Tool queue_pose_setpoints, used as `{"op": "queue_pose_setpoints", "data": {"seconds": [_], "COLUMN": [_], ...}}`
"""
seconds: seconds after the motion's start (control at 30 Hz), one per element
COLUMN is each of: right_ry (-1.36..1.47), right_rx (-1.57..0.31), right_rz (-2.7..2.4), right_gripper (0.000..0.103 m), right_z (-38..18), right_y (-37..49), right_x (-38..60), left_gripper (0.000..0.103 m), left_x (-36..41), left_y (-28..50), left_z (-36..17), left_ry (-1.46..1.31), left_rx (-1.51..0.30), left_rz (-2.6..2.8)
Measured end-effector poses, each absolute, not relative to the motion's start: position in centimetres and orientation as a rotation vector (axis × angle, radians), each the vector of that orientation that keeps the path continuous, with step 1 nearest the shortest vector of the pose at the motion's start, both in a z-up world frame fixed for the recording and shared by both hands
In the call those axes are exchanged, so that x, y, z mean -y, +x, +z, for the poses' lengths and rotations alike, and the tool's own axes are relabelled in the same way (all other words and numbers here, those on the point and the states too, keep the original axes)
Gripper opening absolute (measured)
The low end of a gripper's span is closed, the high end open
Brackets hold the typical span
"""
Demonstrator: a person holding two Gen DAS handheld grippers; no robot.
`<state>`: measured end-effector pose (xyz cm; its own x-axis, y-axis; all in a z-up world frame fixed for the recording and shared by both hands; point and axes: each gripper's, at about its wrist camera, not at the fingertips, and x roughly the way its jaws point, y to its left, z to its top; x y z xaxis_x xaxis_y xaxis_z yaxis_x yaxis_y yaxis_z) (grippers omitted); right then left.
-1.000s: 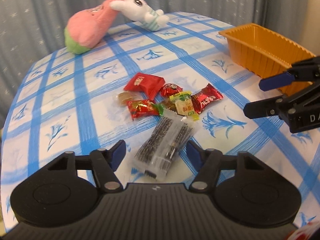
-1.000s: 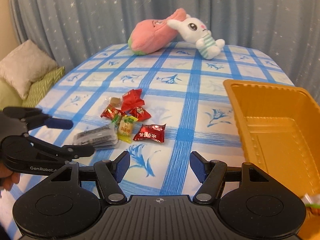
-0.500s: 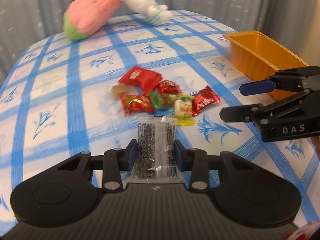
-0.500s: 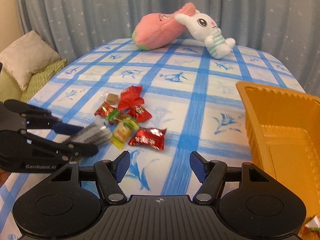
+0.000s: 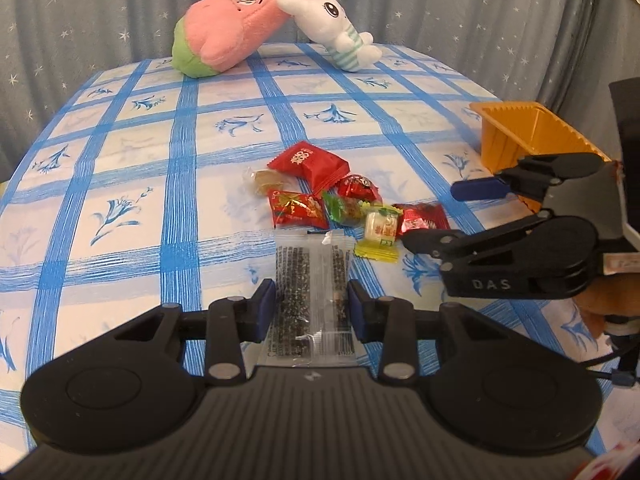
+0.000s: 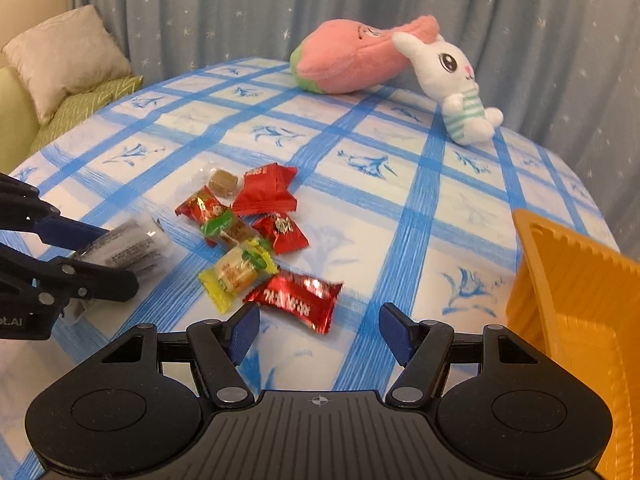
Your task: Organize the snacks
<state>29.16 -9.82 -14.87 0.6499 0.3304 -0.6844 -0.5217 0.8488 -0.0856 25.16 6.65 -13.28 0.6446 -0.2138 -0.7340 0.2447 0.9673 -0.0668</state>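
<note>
Star-dotted grey curtains are hanging behind my table [image 5: 120,152], which is wearing a blue-checked cloth. My left tool [image 5: 311,308] is clamping a clear sesame-stick packet [image 5: 310,280] by its sides, near the candy pile [image 5: 320,196]. My right tool [image 6: 318,326] is hovering with fingers spread wide just beside a shiny red candy [image 6: 296,294]; its body is showing "DAS" in the left view. An orange tray [image 6: 576,292] is sitting at the right. A pink plush [image 5: 228,36] and a white bunny [image 5: 336,28] are lying at the far edge.
</note>
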Motion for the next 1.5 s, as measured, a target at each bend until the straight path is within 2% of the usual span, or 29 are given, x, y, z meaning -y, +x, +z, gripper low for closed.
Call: {"op": "queue_pose_setpoints", "data": {"seconds": [0.17,0.2,0.23,0.27,0.37,0.9,1.5], "right_ry": [-0.281,-0.269,-0.252,-0.236,-0.241,-0.121,-0.010], "right_rx": [-0.687,-0.694,-0.704,-0.714,-0.723,-0.734,-0.719], "right_rz": [0.520,0.522,0.532,0.540,0.550,0.417,0.327], "right_gripper": [0.066,0.062,0.052,0.048,0.027,0.024,0.024], "right_z": [-15.2,-15.1,-15.0,-15.0,-14.7,-12.3,-5.7], "right_y": [30.4,30.6,30.7,30.7,30.3,24.4,13.6], "right_x": [9.4,9.5,9.5,9.6,9.2,12.0,16.7], "left_gripper": [0.035,0.035,0.035,0.035,0.035,0.035,0.035], "left_x": [-6.9,-6.9,-6.9,-6.9,-6.9,-5.2,-0.9], "left_y": [25.2,25.2,25.2,25.3,25.2,22.6,14.0], "left_z": [-13.4,-13.4,-13.4,-13.5,-13.4,-11.6,-4.8], "left_ry": [0.024,0.024,0.023,0.021,0.018,0.001,-0.089], "left_rx": [-0.832,-0.833,-0.834,-0.835,-0.833,-0.806,-0.768], "left_rz": [-0.257,-0.257,-0.257,-0.257,-0.260,-0.218,-0.148]}}
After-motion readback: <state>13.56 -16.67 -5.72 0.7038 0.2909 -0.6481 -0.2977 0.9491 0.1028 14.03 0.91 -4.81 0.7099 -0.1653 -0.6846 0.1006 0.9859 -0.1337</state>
